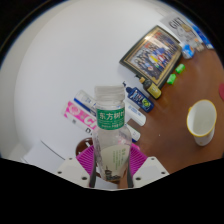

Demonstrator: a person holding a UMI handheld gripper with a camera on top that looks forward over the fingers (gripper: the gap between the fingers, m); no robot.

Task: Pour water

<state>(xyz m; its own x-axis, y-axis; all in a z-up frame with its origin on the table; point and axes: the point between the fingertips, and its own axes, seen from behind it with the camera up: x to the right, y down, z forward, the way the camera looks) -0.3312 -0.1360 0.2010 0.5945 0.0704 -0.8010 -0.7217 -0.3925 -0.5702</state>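
A clear plastic water bottle (109, 125) with a green label and a white cap stands upright between my fingers. My gripper (111, 160) is shut on the bottle's lower body, with the magenta pads (88, 157) pressed against both sides. A white paper cup (203, 120) stands on the brown table, far to the right of the bottle and beyond the fingers. Whether the bottle rests on the table or hangs above it is hidden by the fingers.
A framed colourful picture (155, 53) lies at the back right. Small packets and cards (85, 112) lie behind the bottle on the left, with yellow and green items (141, 101) to its right. A white wall (70, 50) rises behind.
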